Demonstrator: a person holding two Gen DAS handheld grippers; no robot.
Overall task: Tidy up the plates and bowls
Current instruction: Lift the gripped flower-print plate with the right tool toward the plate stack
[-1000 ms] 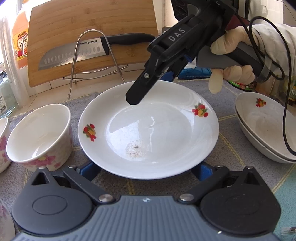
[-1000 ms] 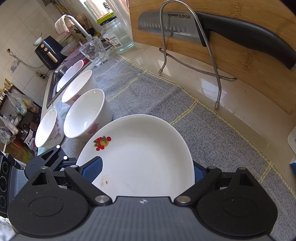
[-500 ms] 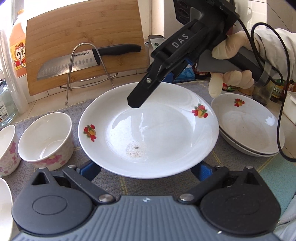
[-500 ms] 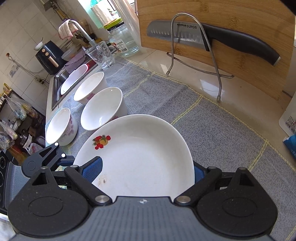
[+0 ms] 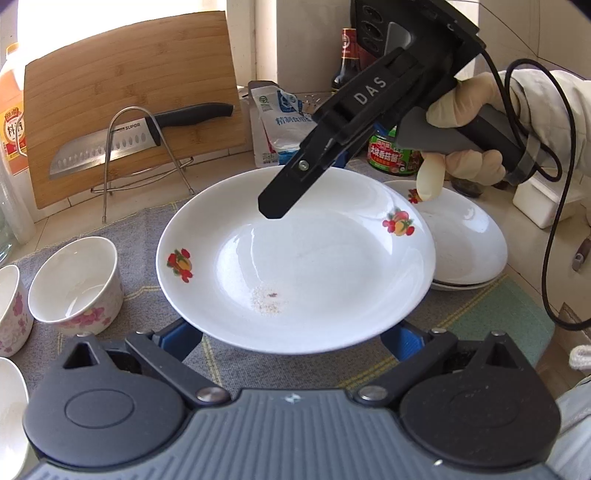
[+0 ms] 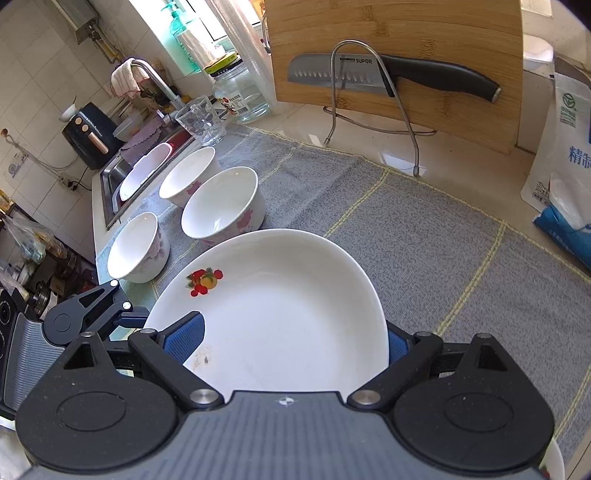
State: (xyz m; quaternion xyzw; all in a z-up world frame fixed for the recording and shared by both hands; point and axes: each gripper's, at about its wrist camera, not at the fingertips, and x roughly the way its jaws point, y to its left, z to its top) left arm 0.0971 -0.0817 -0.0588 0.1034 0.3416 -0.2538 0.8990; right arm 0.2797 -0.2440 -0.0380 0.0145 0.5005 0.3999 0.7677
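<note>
A white plate with fruit prints (image 5: 314, 266) hangs above the grey mat (image 5: 110, 225), gripped from two sides. My left gripper (image 5: 291, 339) is shut on its near rim, blue pads on either side. My right gripper (image 5: 295, 184), in a gloved hand, clamps the far rim. In the right wrist view the same plate (image 6: 288, 314) sits between my right gripper's (image 6: 291, 338) pads, with the left gripper (image 6: 125, 314) on its left edge. A stack of matching plates (image 5: 469, 240) lies just right of the held plate. Three flowered bowls (image 6: 221, 203) stand on the mat to the left.
A bamboo cutting board (image 6: 399, 33) leans at the back with a knife (image 6: 388, 74) on a wire rack. A salt bag (image 6: 565, 147) and a sauce jar (image 5: 391, 155) stand at the right. A glass (image 6: 201, 120), a jar and the sink (image 6: 118, 177) lie far left.
Both grippers have carried the plate up and to the right together. The bowls have slid away to the left and the stack of plates has come closer under the plate's right edge.
</note>
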